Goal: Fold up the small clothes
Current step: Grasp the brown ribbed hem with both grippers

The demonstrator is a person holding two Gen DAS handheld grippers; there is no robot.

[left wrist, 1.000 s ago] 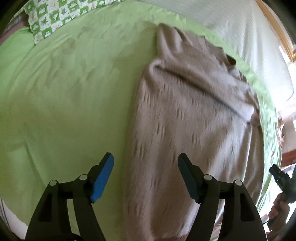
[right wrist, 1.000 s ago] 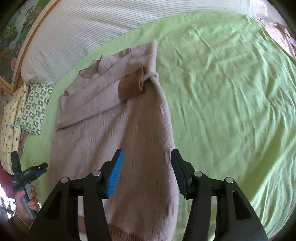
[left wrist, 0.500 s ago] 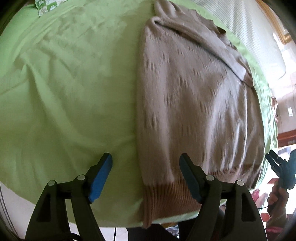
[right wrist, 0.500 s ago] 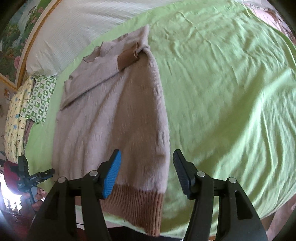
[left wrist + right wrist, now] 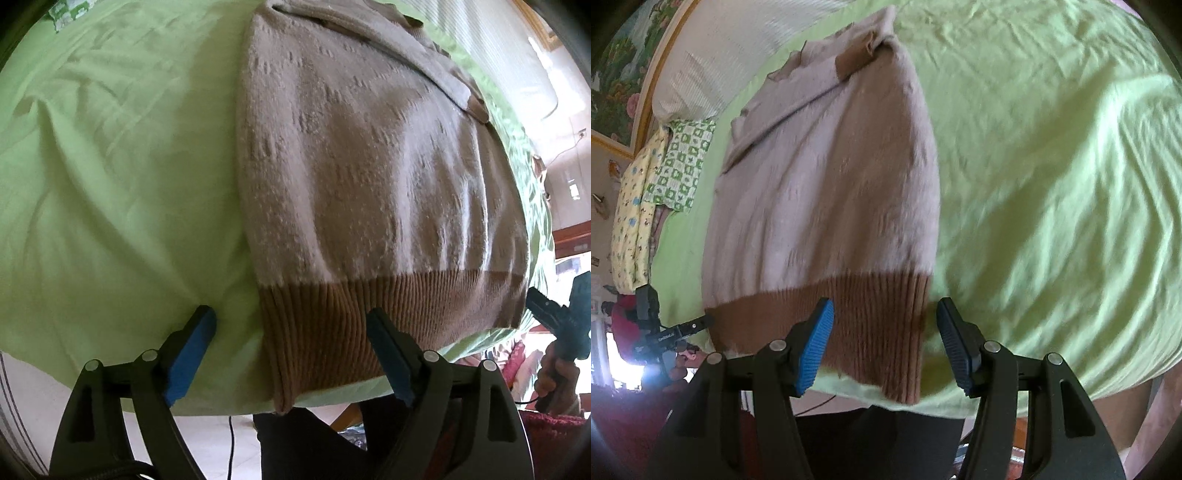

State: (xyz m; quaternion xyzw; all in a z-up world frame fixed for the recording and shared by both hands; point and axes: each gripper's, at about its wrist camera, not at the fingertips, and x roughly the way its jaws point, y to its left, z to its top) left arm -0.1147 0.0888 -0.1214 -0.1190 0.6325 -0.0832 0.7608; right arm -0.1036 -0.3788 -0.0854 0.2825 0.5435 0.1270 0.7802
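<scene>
Both grippers have drawn back toward the near edge of the bed since the earlier views, so the sweater's ribbed hem, previously out of frame, now fills the foreground. Left gripper [image 5: 290,354]: jaws spread wide, holding nothing, straddling the hem's left corner. Right gripper [image 5: 884,345]: jaws likewise apart and empty, bracketing the hem's right corner. Ribbed hem [image 5: 369,321], darker brown, overhangs the mattress edge slightly. Sweater [image 5: 369,155], pale beige knit, lies flat and lengthwise on the green sheet [image 5: 110,184], sleeves folded across its upper body, a brown cuff [image 5: 855,62] showing near the collar. Judged from this arrangement, the sleeve folds are done and the grippers are placed to seize both hem corners for a bottom-to-top fold. Farther off lie a patterned pillow [image 5: 683,162] and a striped headboard cushion [image 5: 738,48]. No legible writing on the garment.
</scene>
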